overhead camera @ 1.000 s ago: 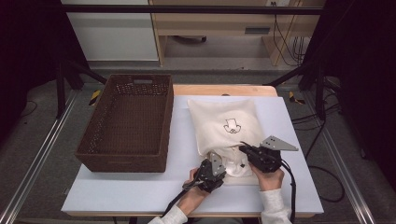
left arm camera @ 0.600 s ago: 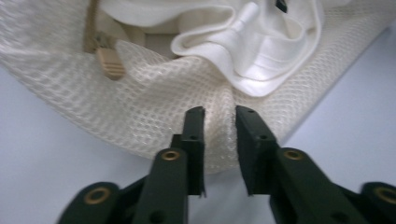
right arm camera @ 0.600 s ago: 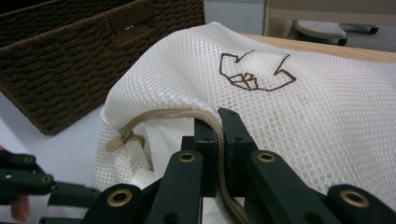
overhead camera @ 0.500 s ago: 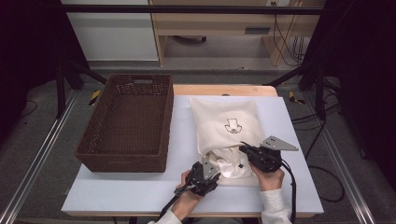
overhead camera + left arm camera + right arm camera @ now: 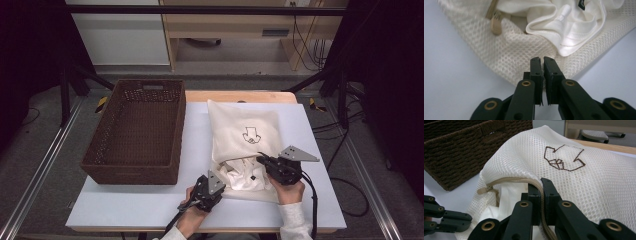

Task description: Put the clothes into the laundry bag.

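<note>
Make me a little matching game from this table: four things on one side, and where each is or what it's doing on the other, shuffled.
Things:
1. wicker basket
2. mesh laundry bag
3. right tongs
4. white garment

States:
A. spilling from the bag's mouth
B. clamped on the zipper edge
C. left half of the table
D. lying flat, arrow logo on top

Pairs: 1-C, 2-D, 3-B, 4-A

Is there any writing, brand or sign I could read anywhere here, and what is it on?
No readable words or numbers.
Mesh bag: a brown outlined arrow-like sign, a picture with no letters.
White garment inside the bag: a small black tag, too small to read.
White garment: faint raised marking on a fold, too blurred to read.
</note>
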Demonstrator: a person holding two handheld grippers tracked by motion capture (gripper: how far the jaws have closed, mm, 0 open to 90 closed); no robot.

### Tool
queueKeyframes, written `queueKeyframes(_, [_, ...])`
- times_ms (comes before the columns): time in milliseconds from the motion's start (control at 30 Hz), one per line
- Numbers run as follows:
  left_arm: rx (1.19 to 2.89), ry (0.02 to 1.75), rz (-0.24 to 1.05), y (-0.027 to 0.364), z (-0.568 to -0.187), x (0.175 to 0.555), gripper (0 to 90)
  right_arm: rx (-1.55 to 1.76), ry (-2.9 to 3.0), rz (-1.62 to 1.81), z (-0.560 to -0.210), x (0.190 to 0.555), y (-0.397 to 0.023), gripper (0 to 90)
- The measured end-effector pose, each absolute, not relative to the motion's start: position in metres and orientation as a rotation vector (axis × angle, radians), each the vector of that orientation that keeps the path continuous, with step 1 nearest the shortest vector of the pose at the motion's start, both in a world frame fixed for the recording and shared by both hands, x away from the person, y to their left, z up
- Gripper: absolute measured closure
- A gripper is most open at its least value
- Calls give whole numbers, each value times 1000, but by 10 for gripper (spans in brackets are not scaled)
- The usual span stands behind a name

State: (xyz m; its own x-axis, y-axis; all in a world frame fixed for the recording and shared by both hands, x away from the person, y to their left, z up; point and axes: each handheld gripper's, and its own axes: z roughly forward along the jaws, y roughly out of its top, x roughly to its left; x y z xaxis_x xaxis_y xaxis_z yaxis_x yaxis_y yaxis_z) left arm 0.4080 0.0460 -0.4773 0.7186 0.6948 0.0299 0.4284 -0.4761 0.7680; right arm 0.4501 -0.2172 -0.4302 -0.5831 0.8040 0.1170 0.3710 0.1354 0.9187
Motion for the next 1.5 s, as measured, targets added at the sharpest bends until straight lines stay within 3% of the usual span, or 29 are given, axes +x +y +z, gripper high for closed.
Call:
queueKeyframes(100, [2125, 822, 447, 48, -477, 409, 738, 1129, 2015, 1438, -430, 450, -216, 868])
queueKeyframes(167, [2092, 806, 464, 46, -471, 410, 617, 1128, 2013, 1440, -430, 450, -216, 868])
queueKeyframes(333, [2096, 753, 541, 36, -455, 423, 570, 1126, 2015, 1442, -430, 450, -216, 868])
queueKeyframes(533, [2186, 774, 484, 26, -471, 445, 528, 1124, 2020, 1443, -430, 450, -216, 868])
queueKeyframes(633, [2216, 730, 481, 29, -483, 448, 621, 1126, 2022, 1444, -430, 450, -216, 868])
queueKeyframes(700, [2185, 766, 413, 32, -484, 451, 693, 1124, 2023, 1442, -431, 451, -215, 868])
queueKeyframes(800, [2177, 796, 412, 33, -483, 452, 865, 1124, 2023, 1442, -431, 451, -215, 868])
queueKeyframes(833, [2176, 799, 414, 33, -483, 452, 885, 1124, 2023, 1441, -431, 451, -215, 868])
queueKeyframes(1233, [2138, 714, 428, 57, -456, 429, 894, 1125, 2025, 1443, -431, 451, -215, 868])
queueKeyframes(1500, [2141, 754, 446, 81, -459, 425, 893, 1115, 2038, 1436, -432, 451, -214, 867])
